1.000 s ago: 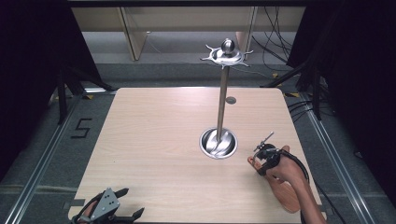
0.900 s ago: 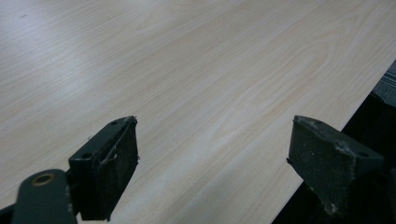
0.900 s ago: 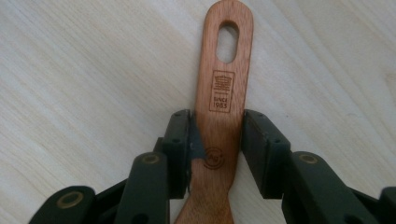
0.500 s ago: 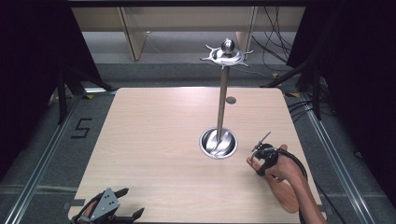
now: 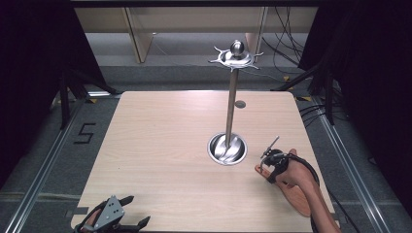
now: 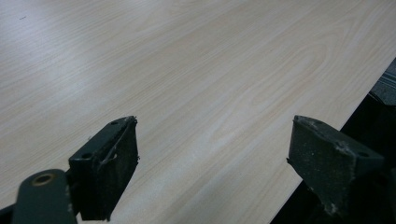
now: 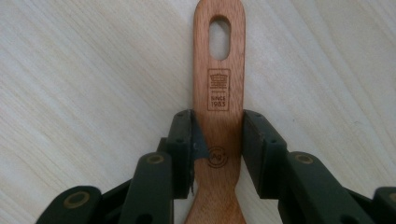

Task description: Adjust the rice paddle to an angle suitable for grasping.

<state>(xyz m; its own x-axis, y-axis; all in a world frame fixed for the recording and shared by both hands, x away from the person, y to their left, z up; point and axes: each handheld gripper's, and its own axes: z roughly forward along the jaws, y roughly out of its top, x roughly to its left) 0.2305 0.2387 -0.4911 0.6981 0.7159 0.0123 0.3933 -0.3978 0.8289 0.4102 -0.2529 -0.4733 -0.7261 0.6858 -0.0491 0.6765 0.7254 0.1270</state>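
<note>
The right tool is closed on the handle of a wooden spatula, which lies flat on the bench near its right edge, just beside the base of the steel utensil stand. The left tool rests wide open and empty at the near left corner. The step in hand seems to be the grasp, and the next move probably calls for a lift toward a hook at the stand's top.

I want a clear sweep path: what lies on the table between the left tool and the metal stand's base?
Nothing: bare wood separates the left tool from the stand's base, per the high view.
</note>
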